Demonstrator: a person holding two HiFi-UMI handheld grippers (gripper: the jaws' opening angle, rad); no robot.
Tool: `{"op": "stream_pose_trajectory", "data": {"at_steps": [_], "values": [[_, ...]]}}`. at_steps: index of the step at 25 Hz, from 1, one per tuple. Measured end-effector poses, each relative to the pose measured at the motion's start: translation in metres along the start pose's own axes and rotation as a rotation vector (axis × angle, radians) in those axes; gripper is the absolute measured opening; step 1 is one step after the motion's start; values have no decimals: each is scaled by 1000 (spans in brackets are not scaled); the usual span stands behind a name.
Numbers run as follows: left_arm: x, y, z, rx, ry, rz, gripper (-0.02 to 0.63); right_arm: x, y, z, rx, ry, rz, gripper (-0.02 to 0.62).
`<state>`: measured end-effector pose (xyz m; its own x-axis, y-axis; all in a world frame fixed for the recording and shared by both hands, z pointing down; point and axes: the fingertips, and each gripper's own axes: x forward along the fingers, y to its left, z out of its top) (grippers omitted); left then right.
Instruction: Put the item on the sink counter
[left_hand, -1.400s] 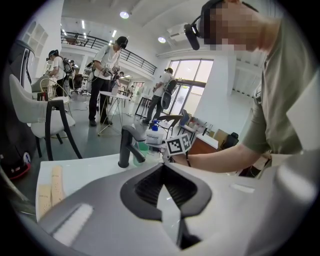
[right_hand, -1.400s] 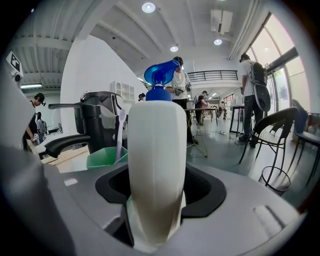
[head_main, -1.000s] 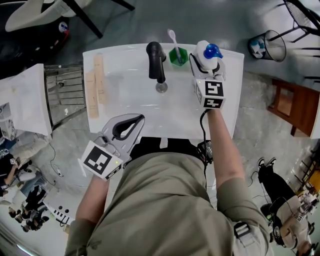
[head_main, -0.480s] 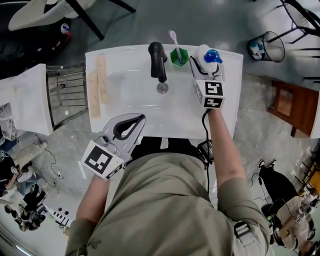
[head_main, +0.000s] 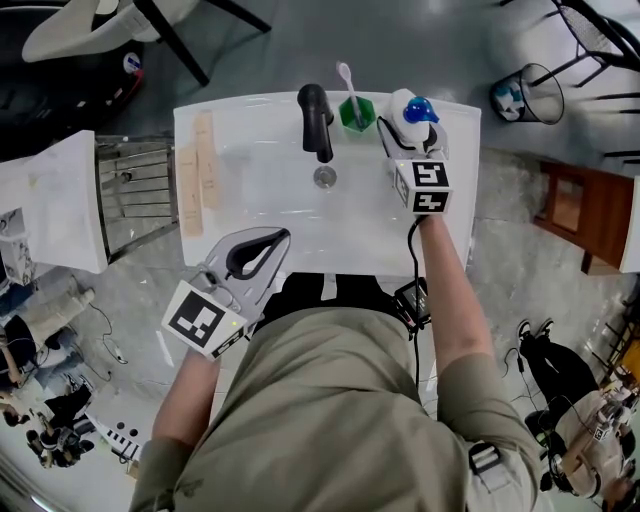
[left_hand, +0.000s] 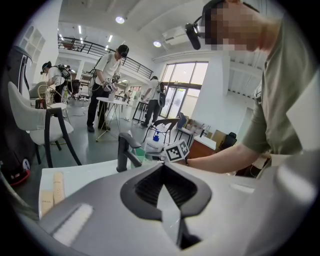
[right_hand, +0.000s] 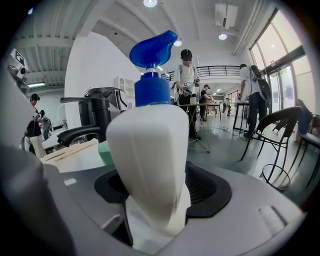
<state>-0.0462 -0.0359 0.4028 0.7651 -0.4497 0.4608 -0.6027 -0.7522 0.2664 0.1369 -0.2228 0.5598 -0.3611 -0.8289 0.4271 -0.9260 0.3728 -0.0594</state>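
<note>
Head view: your right tool is clamped on one white plastic spray bottle with a blue trigger head. The bottle is upright at the back right corner of the white sink-top table; can't tell if its base touches. Just left of it is one green cup holding one white toothbrush, then one black faucet. Two beige flat sticks lie side by side along the table's left side. Your left tool is at the table's near edge, jaws together, nothing between them. One wire bin stands on the floor, well apart.
</note>
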Motion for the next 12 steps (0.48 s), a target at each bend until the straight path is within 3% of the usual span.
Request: {"op": "stream_pose_trajectory", "data": {"at_steps": [12], "values": [[-3,-8,7,16,-33,-13,6,-22,0,5,11,-1,-12,287]]}}
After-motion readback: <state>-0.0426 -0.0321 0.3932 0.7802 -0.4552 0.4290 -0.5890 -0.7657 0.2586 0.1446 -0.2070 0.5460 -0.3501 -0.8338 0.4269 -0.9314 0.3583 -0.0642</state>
